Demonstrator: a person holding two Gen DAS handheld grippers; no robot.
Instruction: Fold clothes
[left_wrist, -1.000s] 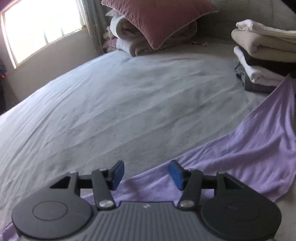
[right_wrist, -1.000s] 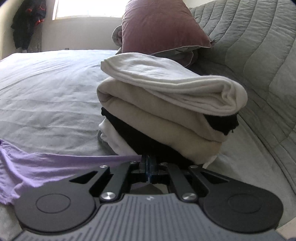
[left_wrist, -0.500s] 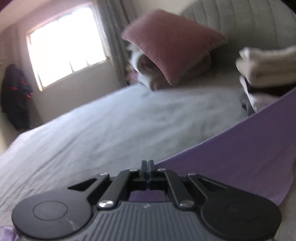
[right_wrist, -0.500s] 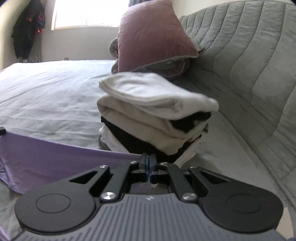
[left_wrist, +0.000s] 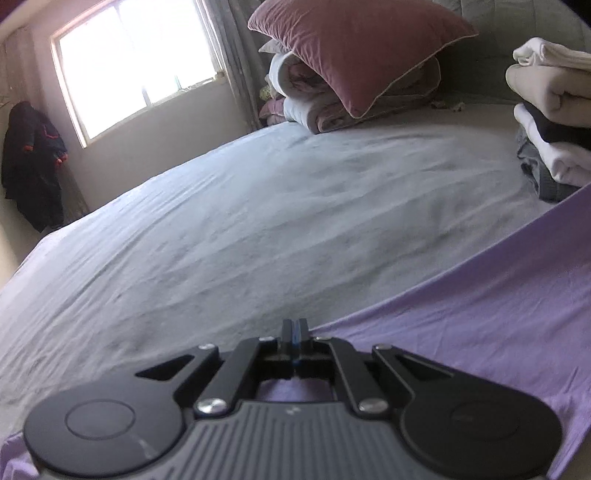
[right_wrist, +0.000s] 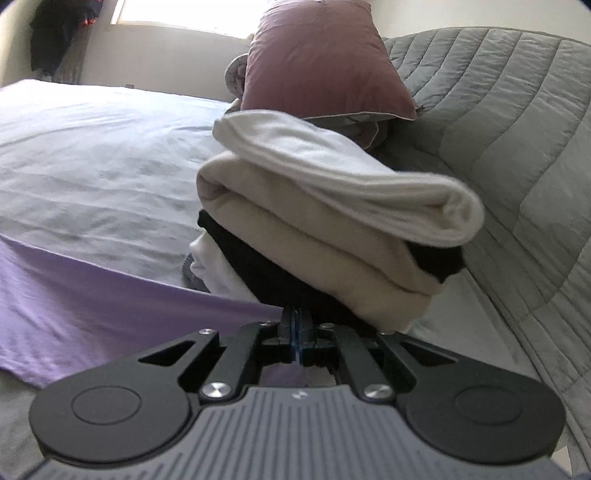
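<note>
1. Left gripper (left_wrist: 294, 328) is clenched on the near edge of the purple garment (left_wrist: 498, 314); so thin a bite could slip if pulled hard.
2. Stretched between both grippers over the bed (left_wrist: 258, 221), the garment could sag and fold crooked.
3. Right gripper (right_wrist: 295, 325) pinches its other corner; swinging forward could topple the folded stack (right_wrist: 332, 229) just beyond.
</note>
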